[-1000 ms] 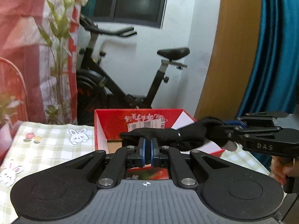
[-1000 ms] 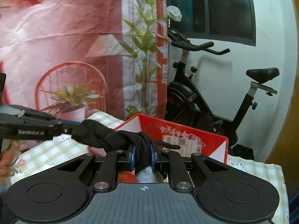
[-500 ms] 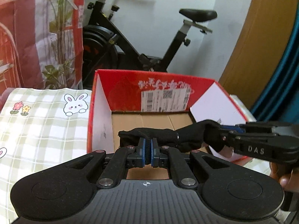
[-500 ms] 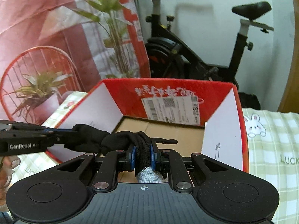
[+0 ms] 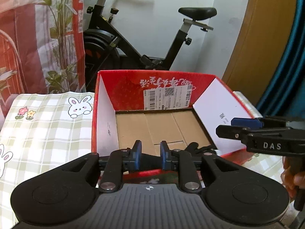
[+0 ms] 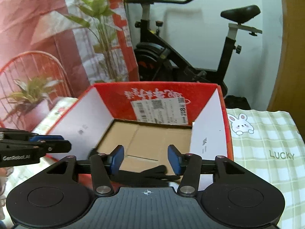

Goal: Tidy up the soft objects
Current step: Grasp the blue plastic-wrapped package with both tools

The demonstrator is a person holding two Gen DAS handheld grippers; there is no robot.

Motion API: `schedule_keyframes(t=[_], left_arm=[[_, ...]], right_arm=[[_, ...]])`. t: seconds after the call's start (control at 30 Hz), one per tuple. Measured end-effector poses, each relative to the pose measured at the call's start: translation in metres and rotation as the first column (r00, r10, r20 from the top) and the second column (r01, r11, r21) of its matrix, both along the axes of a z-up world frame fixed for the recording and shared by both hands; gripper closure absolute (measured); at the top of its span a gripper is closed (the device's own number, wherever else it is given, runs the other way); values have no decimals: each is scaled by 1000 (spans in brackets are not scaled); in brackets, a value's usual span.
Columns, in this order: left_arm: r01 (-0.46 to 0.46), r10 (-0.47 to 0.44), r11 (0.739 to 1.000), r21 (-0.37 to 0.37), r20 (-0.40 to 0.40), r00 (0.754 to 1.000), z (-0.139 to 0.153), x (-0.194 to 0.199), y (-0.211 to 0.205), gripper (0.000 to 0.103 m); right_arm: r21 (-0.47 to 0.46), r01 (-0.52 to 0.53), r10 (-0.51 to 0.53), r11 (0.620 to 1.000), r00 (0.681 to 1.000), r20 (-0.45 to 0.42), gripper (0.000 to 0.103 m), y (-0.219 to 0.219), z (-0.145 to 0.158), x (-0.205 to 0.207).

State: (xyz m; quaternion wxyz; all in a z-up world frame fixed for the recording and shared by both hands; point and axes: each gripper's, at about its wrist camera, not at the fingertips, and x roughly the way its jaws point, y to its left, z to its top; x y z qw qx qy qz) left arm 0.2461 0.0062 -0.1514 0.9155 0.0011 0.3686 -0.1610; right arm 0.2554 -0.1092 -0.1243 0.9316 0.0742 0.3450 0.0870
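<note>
A black glove point(image 6: 150, 173) lies on the cardboard floor at the near end of the open red box point(image 6: 158, 93). In the left wrist view the glove point(image 5: 196, 147) shows partly behind my fingers, inside the same red box point(image 5: 152, 80). My left gripper point(image 5: 151, 155) is open and empty above the box's near edge. My right gripper point(image 6: 145, 161) is open and empty just above the glove. The right gripper point(image 5: 246, 126) also shows from the side in the left wrist view, and the left gripper point(image 6: 55, 143) in the right wrist view.
The box stands on a green checked tablecloth with rabbits point(image 5: 47, 126), which also shows to the right of the box point(image 6: 266, 143). An exercise bike point(image 5: 133, 43) stands behind the table. A plant point(image 6: 99, 38) and a red printed backdrop point(image 6: 38, 19) are at the left.
Both grippers opened and let go of the black glove, which dropped onto the box floor. Both grippers stay over the near end of the box.
</note>
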Motion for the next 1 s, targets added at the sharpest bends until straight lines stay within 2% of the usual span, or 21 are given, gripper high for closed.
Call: schedule_keyframes(t=[0.17, 0.3, 0.43, 0.6, 0.8, 0.9, 1.0], left_arm=[[-7, 7, 1000, -10, 10, 1000, 10, -24, 3, 81], [-18, 18, 999, -40, -13, 1000, 7, -44, 7, 69], [-40, 39, 998, -41, -32, 999, -4, -56, 10, 58], [-79, 70, 993, -91, -98, 993, -26, -67, 19, 53], [-126, 93, 973, -195, -168, 981, -52, -79, 31, 50], [-129, 91, 966, -225, -172, 981, -58, -85, 32, 48], [-113, 77, 967, -228, -158, 984, -61, -90, 29, 48]], right_arm=[[18, -25, 24, 1000, 998, 52, 50, 10, 16, -34], [33, -27, 25, 999, 998, 63, 48, 18, 16, -61], [40, -31, 30, 999, 999, 38, 44, 28, 5, -79], [42, -24, 25, 999, 999, -28, 43, 38, -21, -95], [151, -8, 19, 988, 997, -72, 43, 31, -46, -115], [163, -27, 39, 986, 997, -71, 44, 32, -50, -120], [167, -51, 61, 985, 996, -57, 52, 35, -49, -122]])
